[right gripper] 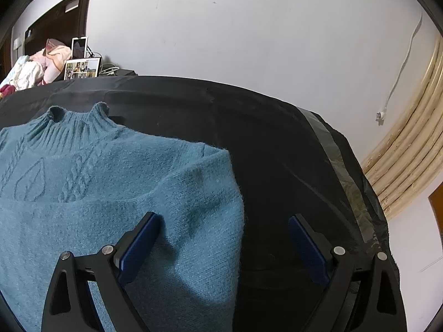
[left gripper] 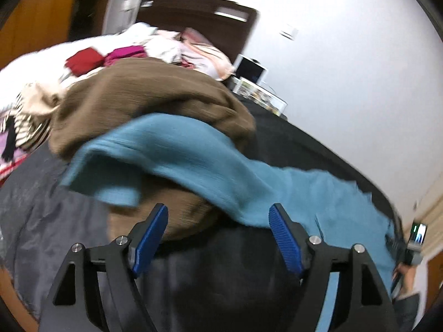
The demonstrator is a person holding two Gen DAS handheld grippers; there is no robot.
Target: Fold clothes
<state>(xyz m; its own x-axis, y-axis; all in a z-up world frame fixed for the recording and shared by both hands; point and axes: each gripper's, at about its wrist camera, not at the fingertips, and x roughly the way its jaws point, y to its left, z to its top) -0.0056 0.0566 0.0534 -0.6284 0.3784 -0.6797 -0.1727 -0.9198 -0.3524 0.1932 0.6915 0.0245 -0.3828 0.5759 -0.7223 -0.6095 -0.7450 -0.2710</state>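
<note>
Sweater: we see the teal knit sweater (right gripper: 116, 182) lying on the dark cover (right gripper: 277, 144) of the bed, collar toward the far wall, with its right side already turned in over the body.
Left view: blurred, so we read it loosely; a loose teal part, perhaps a sleeve (left gripper: 155, 155), drapes over a brown garment (left gripper: 138, 96).
Left gripper: our left gripper (left gripper: 218, 221) hangs just before that teal edge with its blue pads (left gripper: 151, 238) wide apart and nothing between them.
Far left clutter: a heap of mixed clothes (left gripper: 116, 52) sits well behind, toward the headboard.
Right gripper: our right gripper (right gripper: 224, 238) hovers over the sweater's folded right edge, fingers spread, gripping nothing; its left pad (right gripper: 138, 249) is above the knit, its right one above bare cover.
Step in hand: we judge this a pause between folds, the right side laid in and the left side not yet done.
Next move: we think the left gripper needs to pinch the loose teal edge and carry it across the body, keeping clear of the brown garment beneath so only one layer comes along.
Risk: thick knit may slip from a shallow pinch.
</note>
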